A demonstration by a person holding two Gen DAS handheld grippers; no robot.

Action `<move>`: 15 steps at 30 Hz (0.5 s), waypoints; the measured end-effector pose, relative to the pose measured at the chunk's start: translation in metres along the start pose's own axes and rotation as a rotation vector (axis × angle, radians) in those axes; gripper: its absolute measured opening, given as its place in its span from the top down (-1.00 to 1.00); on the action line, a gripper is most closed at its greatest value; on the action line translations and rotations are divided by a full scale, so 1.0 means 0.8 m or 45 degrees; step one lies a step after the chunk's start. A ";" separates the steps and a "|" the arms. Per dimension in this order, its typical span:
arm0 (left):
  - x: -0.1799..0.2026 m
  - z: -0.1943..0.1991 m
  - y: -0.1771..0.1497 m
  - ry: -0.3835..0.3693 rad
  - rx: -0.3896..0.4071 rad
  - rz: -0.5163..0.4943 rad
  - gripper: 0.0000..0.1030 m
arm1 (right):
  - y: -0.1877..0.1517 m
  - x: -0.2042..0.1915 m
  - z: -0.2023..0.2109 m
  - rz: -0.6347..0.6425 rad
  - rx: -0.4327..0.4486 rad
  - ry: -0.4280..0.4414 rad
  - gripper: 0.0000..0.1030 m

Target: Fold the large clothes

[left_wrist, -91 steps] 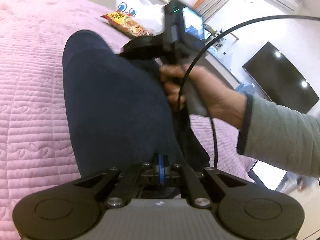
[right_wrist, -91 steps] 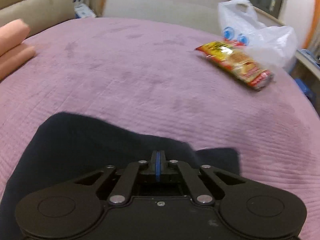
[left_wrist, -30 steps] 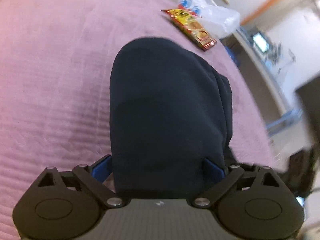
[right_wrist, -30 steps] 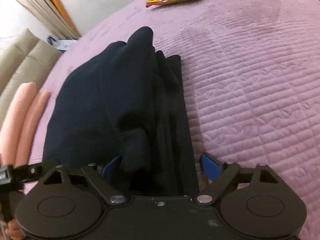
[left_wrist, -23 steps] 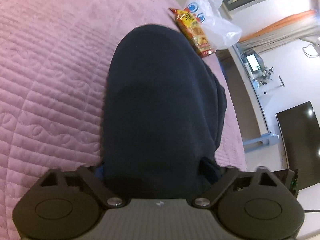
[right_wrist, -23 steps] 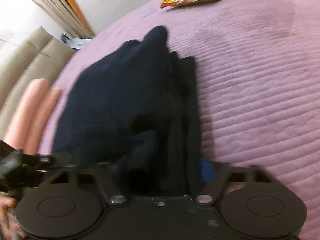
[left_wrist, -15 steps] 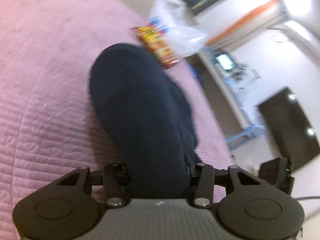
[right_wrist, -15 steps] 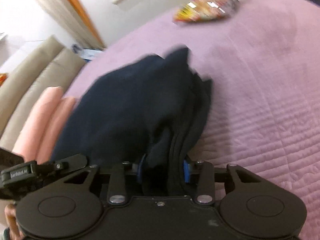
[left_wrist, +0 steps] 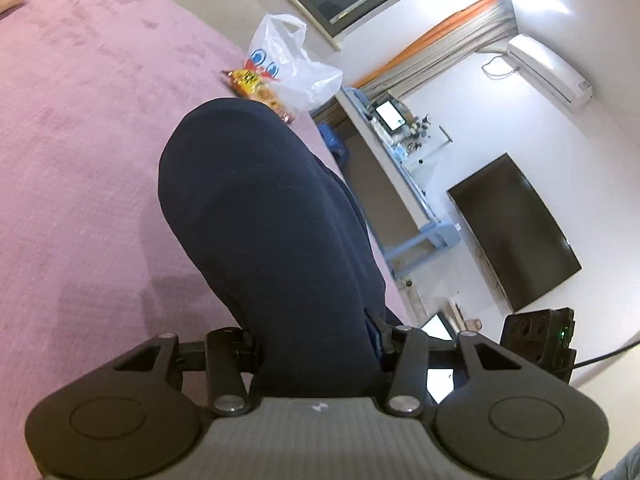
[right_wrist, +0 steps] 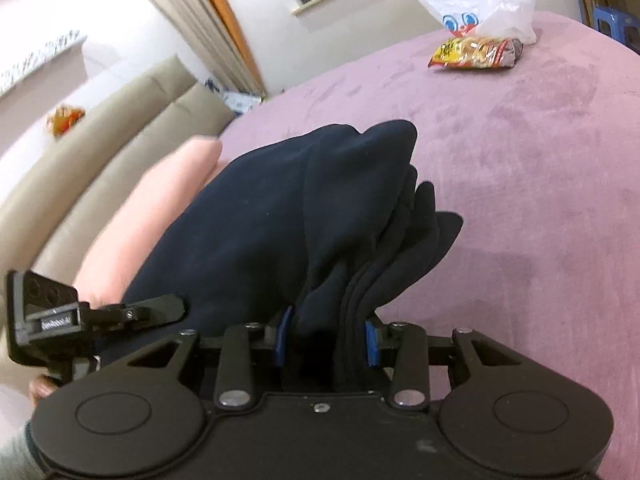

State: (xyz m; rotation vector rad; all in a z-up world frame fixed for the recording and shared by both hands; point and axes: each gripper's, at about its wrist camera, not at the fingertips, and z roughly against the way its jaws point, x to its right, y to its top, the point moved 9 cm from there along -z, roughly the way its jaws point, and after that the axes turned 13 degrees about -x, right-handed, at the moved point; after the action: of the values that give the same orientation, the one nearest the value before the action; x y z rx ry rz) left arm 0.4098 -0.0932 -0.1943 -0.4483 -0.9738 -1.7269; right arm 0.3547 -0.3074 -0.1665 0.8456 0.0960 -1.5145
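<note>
Left gripper (left_wrist: 316, 354) and right gripper (right_wrist: 325, 340) both clenched on folded navy garment (right_wrist: 288, 216); left gripper's side label unreadable, blurred.

A lived-in home bedroom. Wide bed under a quilted mauve-pink bedspread (left_wrist: 80, 168), beige padded headboard (right_wrist: 100, 128) behind it. Flat black television screen (left_wrist: 516, 236) on a white wall, white wall-mounted air conditioner (left_wrist: 548, 70) above, orange-edged curtains (left_wrist: 432, 48) at a dark window. White plastic shopping bag (right_wrist: 484, 4) and a yellow-red snack packet (right_wrist: 476, 54) lie on the bedspread.
</note>
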 end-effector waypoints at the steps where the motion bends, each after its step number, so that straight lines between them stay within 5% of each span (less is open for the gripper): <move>1: -0.008 0.004 -0.015 -0.001 -0.002 0.010 0.05 | -0.016 -0.003 -0.007 -0.003 -0.012 0.006 0.12; 7: -0.093 -0.019 -0.111 0.079 -0.023 0.144 0.04 | -0.084 0.020 -0.073 -0.007 -0.082 -0.001 0.12; 12: -0.121 -0.005 -0.146 0.072 0.107 0.236 -0.09 | -0.105 0.022 -0.067 0.004 -0.011 0.001 0.00; 15: -0.106 0.008 -0.152 0.222 0.119 0.238 -0.12 | -0.119 0.023 -0.037 -0.009 0.046 -0.105 -0.10</move>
State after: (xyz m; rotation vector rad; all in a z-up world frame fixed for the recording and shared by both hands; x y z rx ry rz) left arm 0.3295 -0.0224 -0.2975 -0.3119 -0.8554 -1.5180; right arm 0.2847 -0.2914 -0.2384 0.8112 0.0107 -1.5602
